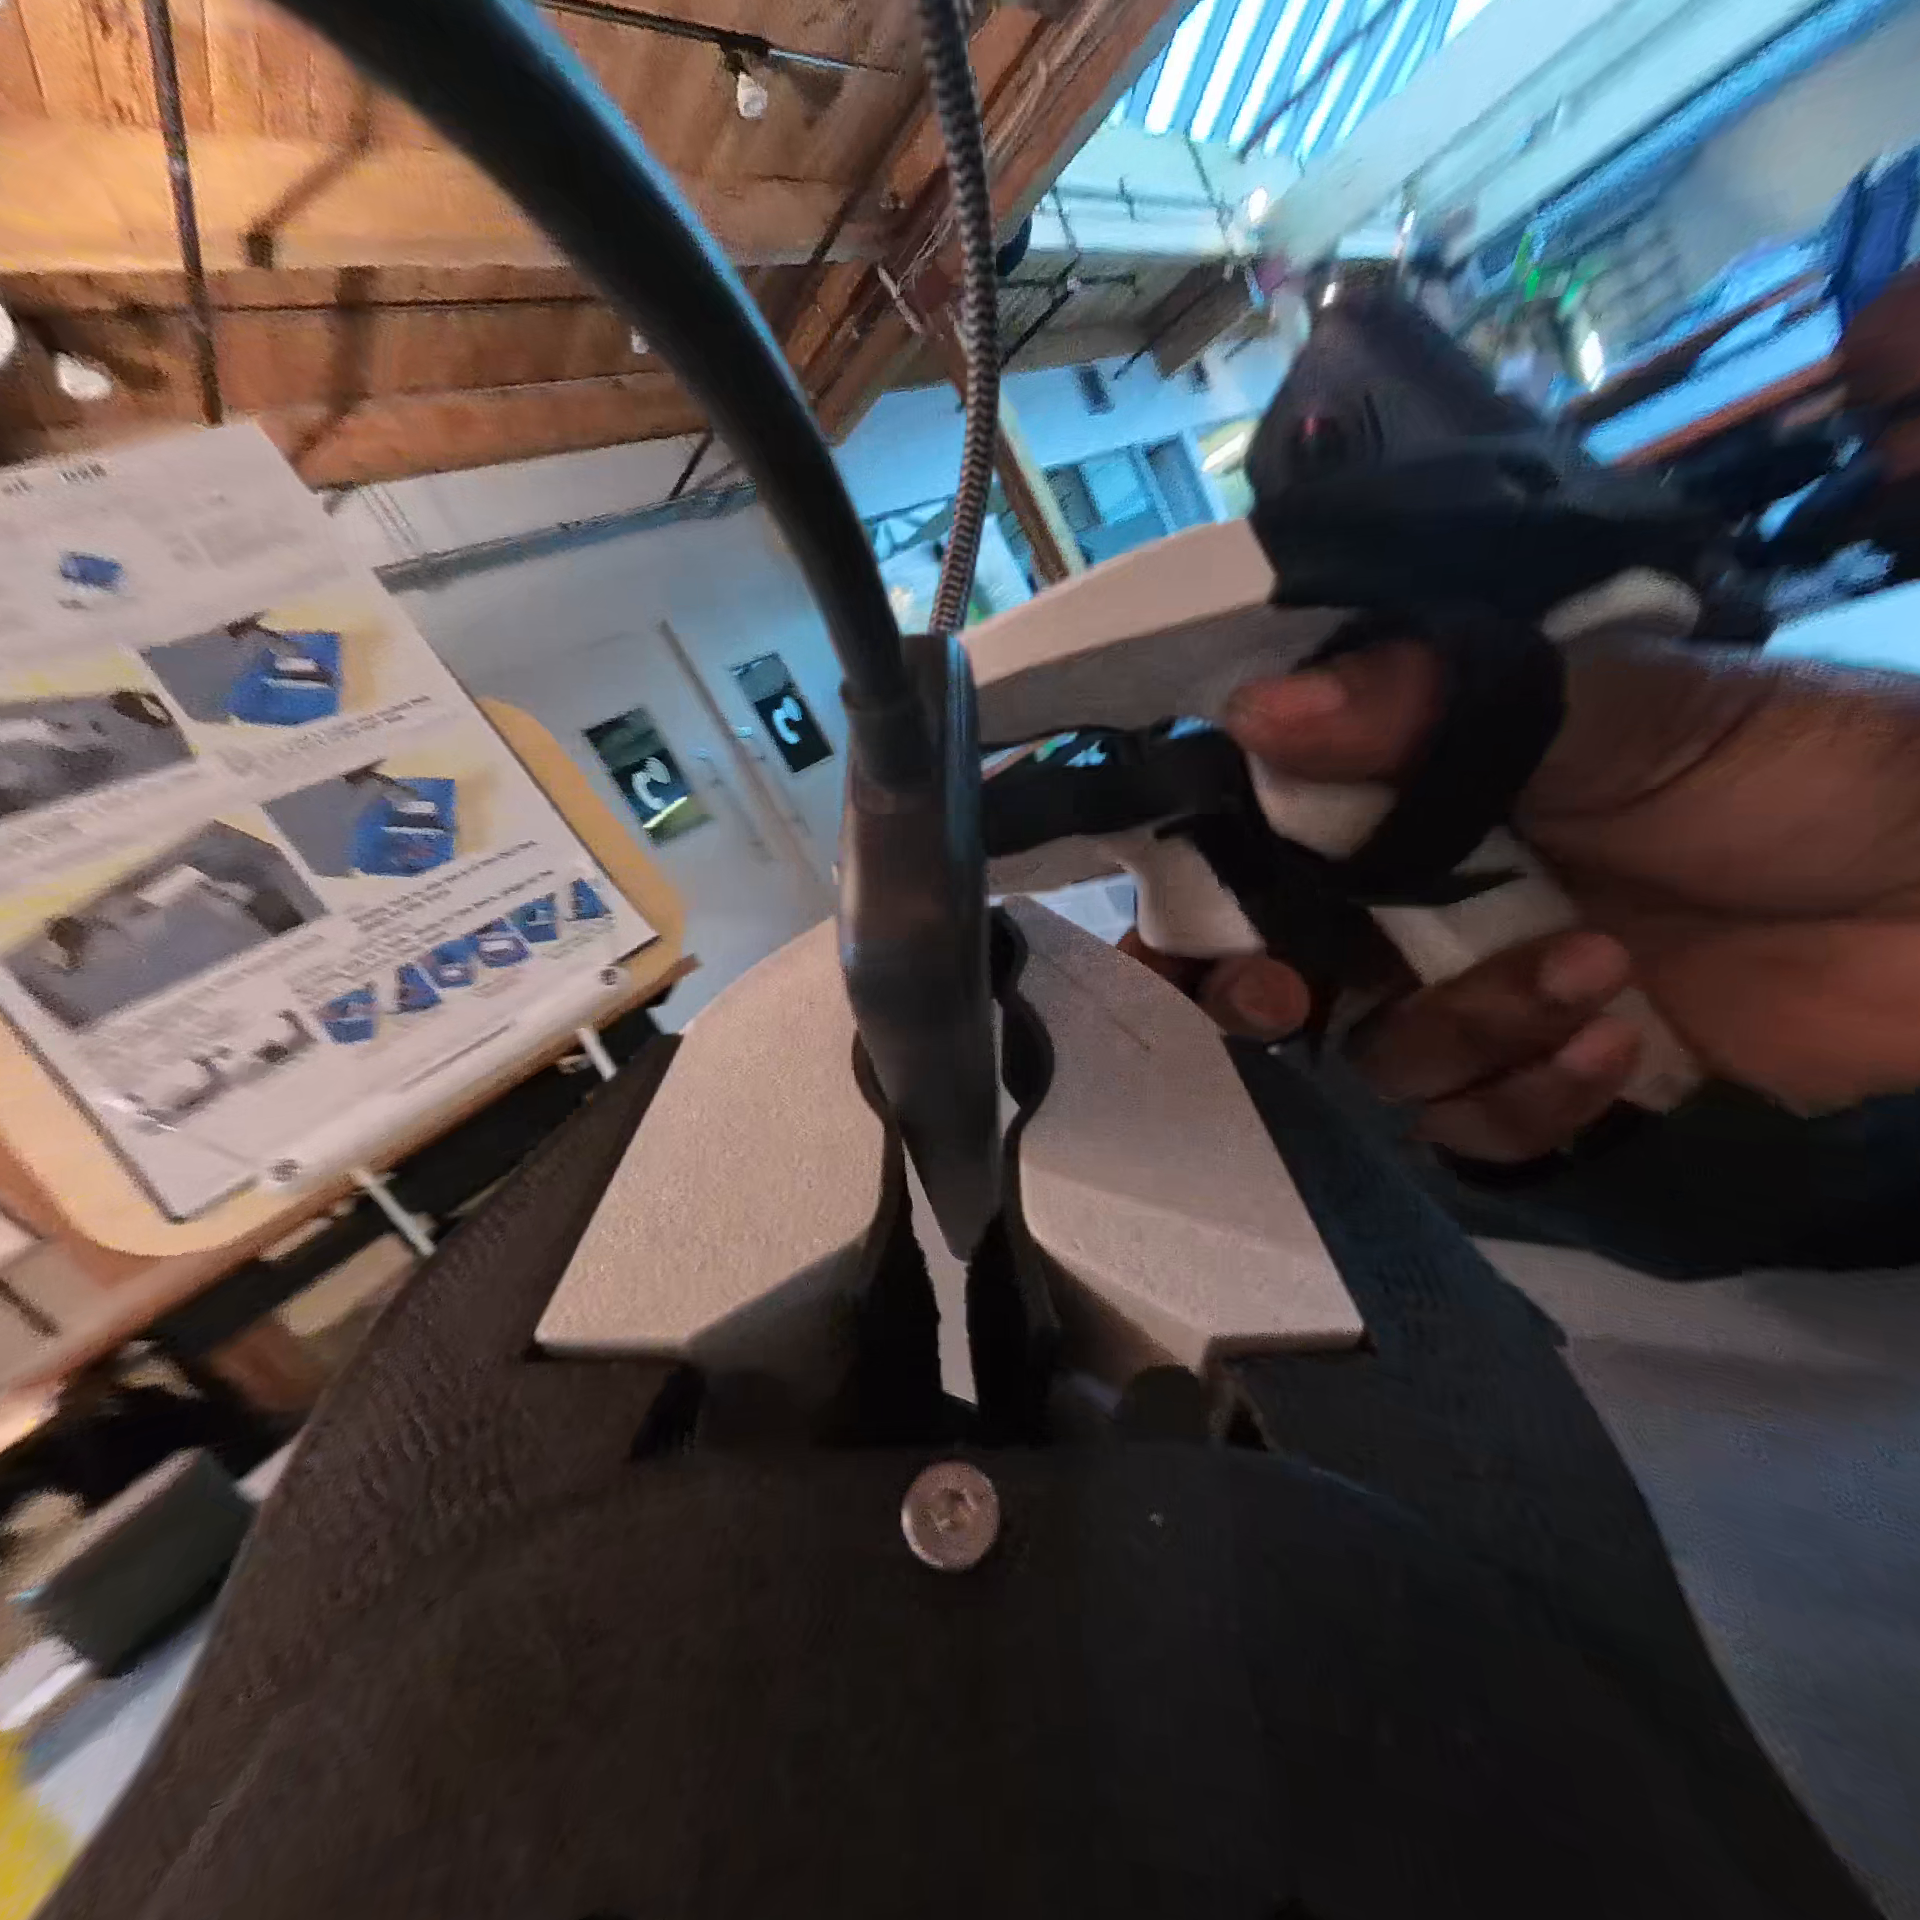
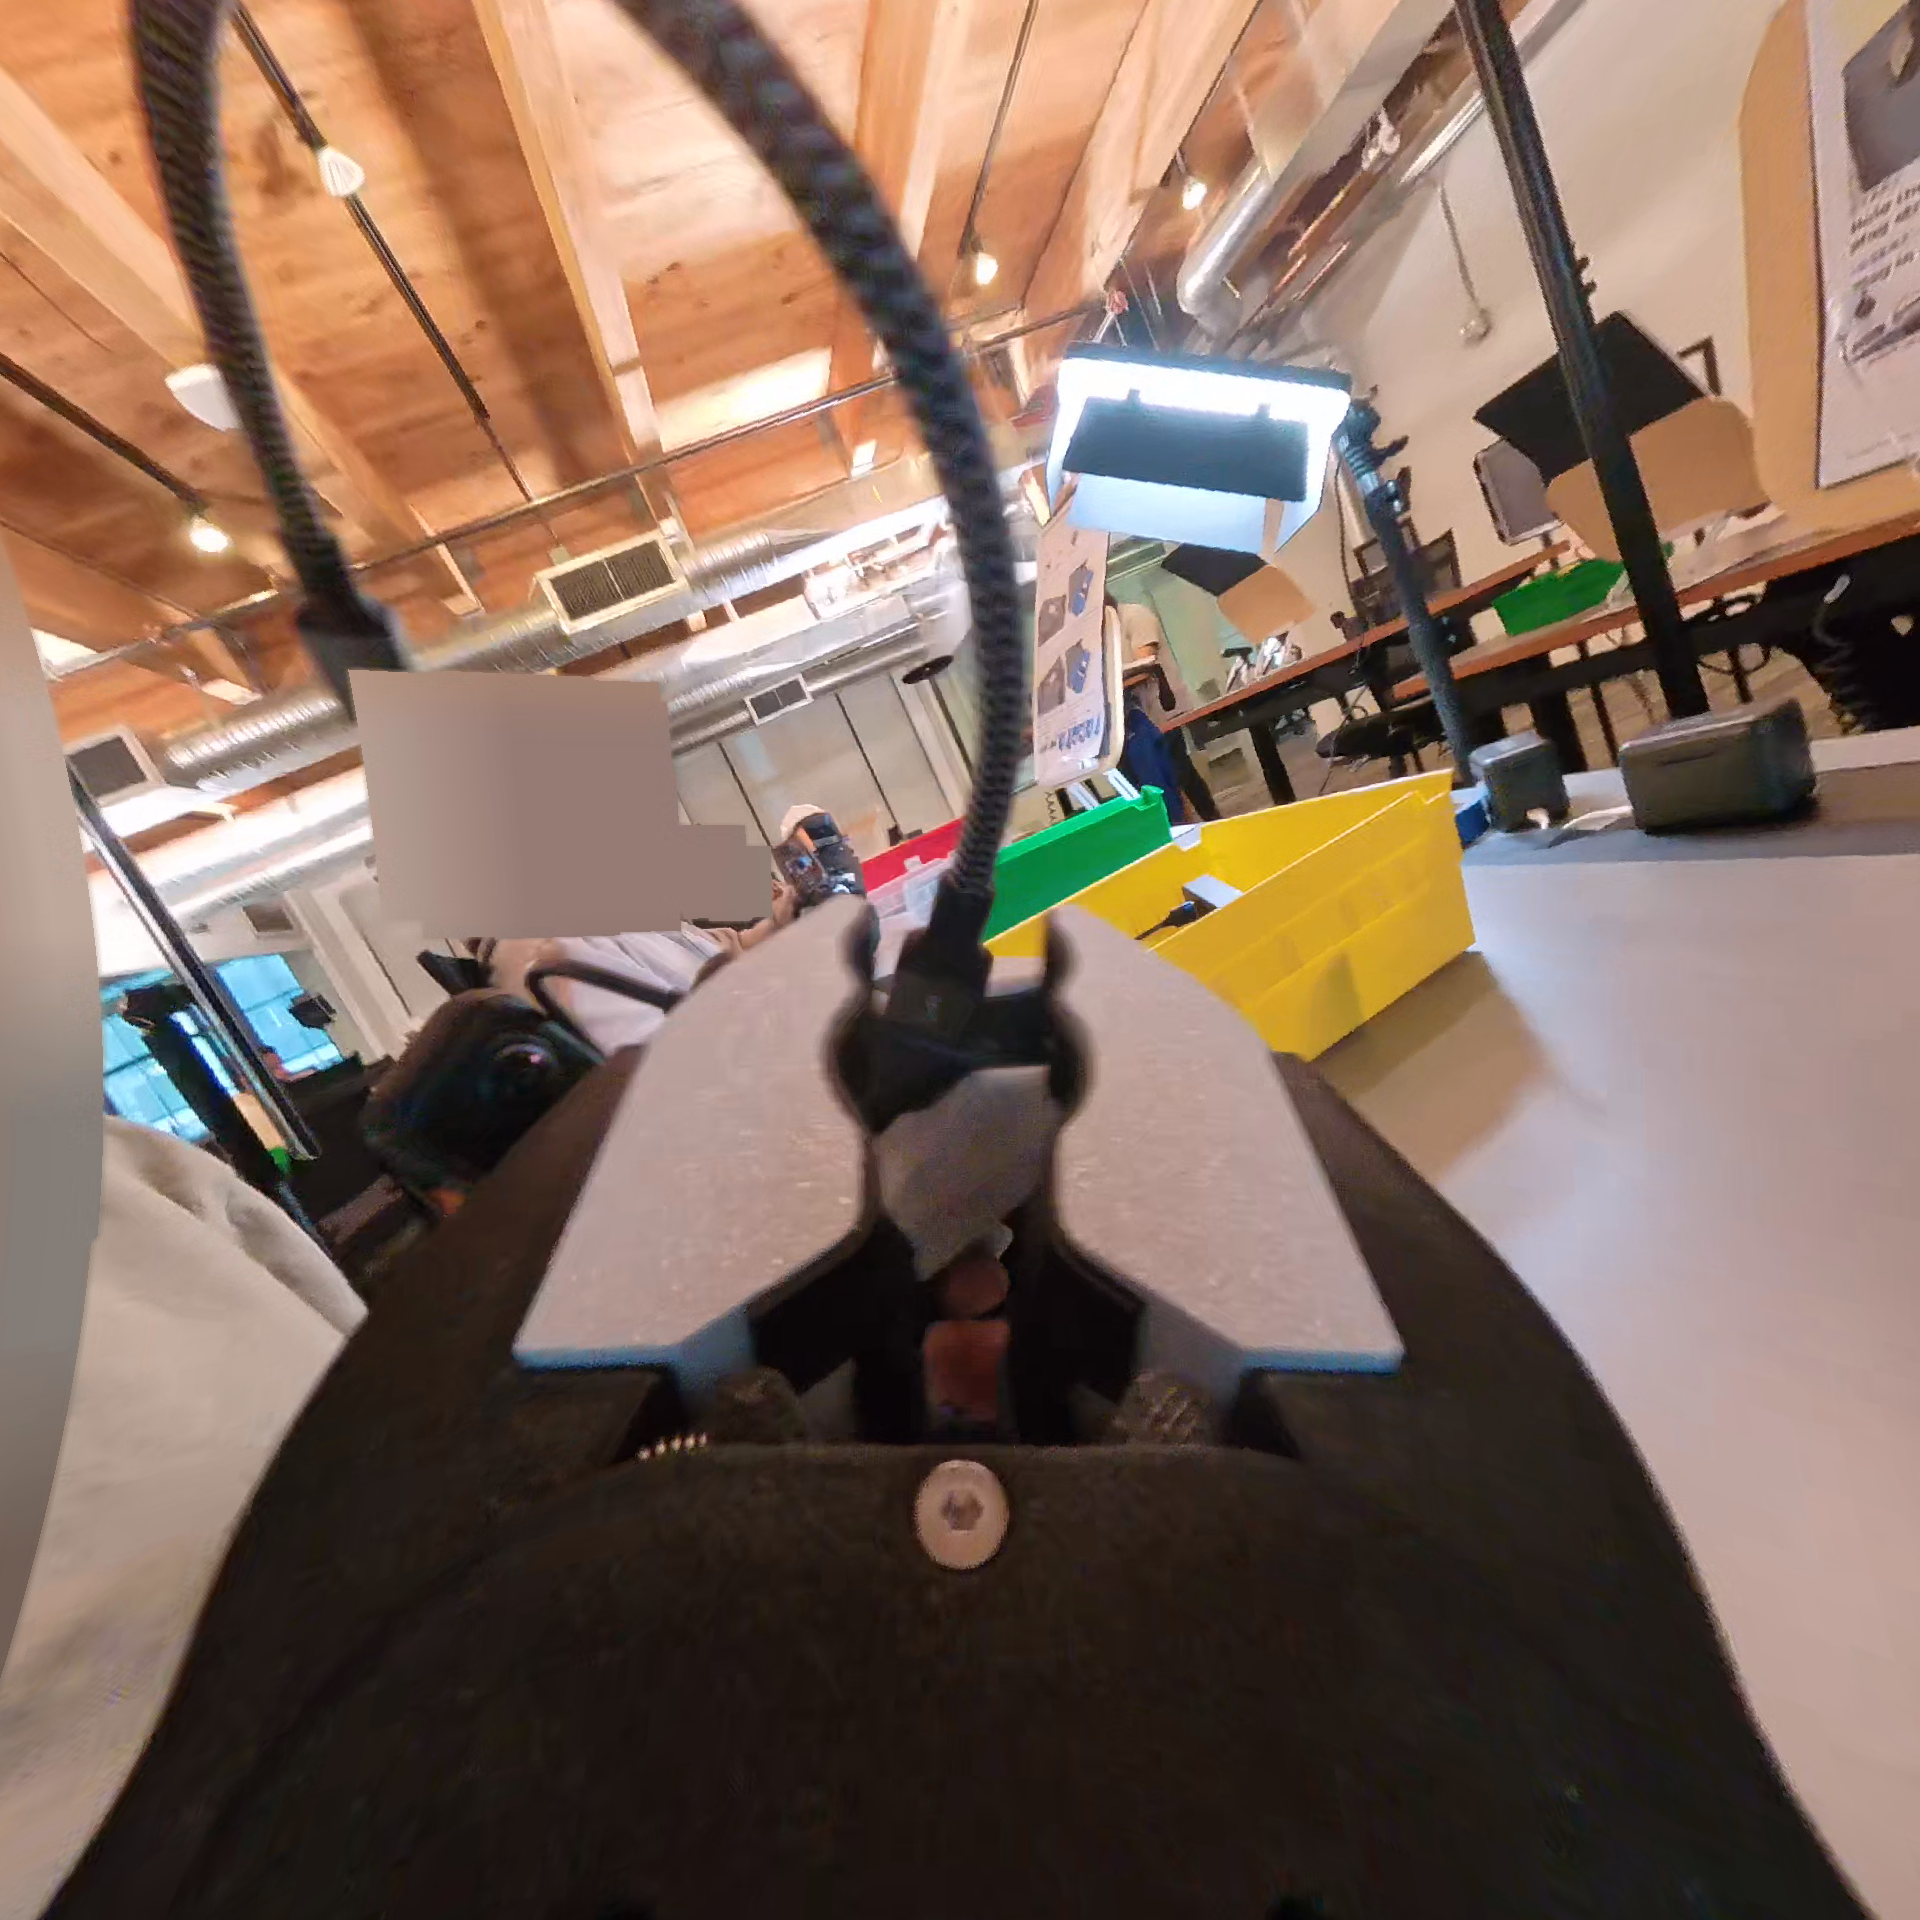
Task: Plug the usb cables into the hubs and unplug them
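Observation:
In the left wrist view my left gripper [image 1: 935,935] is shut on a slim dark USB hub [image 1: 914,914], held edge-on between the grey pads. The hub's smooth black cable [image 1: 665,260] arches up to the left. A braided USB cable [image 1: 966,343] drops to the hub's top end; whether it is plugged in is hidden. My right gripper [image 1: 1091,769] sits just right of the hub, held by a hand [image 1: 1714,831]. In the right wrist view my right gripper [image 2: 961,935] is shut on the braided cable's black plug [image 2: 935,1003]. The cable [image 2: 935,343] loops overhead to its other connector [image 2: 348,644].
A grey table [image 2: 1662,1091] stretches right, with a yellow bin [image 2: 1340,914], a green bin [image 2: 1081,842] and a red bin [image 2: 914,857] behind. Two dark boxes [image 2: 1714,769] and a lit lamp panel [image 2: 1195,447] stand at the back. A poster board [image 1: 260,810] stands left.

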`<state>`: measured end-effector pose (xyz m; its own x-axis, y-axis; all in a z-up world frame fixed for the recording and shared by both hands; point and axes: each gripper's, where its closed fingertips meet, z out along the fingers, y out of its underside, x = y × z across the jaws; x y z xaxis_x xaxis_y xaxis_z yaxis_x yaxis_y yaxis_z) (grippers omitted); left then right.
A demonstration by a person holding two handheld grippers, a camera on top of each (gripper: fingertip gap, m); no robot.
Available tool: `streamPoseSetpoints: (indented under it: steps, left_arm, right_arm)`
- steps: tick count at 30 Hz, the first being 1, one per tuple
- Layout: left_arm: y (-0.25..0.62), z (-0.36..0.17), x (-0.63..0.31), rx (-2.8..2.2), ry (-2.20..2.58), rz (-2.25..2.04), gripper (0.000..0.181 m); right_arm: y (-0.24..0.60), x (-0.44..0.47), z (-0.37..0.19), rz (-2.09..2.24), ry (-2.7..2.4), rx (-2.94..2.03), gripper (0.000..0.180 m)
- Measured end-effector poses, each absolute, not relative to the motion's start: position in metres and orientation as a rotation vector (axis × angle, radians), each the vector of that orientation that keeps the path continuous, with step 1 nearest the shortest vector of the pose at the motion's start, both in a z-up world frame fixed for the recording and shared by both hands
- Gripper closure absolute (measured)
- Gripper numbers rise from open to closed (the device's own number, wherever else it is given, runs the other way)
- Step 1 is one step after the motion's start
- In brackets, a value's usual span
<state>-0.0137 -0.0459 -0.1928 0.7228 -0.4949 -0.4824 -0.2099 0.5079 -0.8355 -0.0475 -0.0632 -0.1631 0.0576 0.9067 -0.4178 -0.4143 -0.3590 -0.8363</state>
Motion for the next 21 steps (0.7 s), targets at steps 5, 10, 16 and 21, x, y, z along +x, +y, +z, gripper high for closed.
streamPoseSetpoints:
  steps: [5, 10, 16, 21]
  left_arm:
    - [-0.048, -0.191, -0.011, -1.015, 0.801, -0.044, 0.168]
    - [-0.050, -0.190, -0.011, -1.025, 0.787, -0.065, 0.168]
    - [-0.052, -0.184, -0.015, -1.055, 0.729, -0.257, 0.167]
    - [-0.048, -0.184, -0.024, -1.013, 0.748, -0.029, 0.168]
  right_arm:
    - [-0.067, -0.040, -0.158, 1.457, -0.623, -1.185, 0.163]
    - [-0.065, -0.039, -0.155, 1.500, -0.605, -1.181, 0.164]
    - [-0.064, -0.046, -0.147, 1.479, -0.624, -1.175, 0.164]
    - [-0.058, -0.047, -0.149, 1.684, -0.572, -1.170, 0.165]
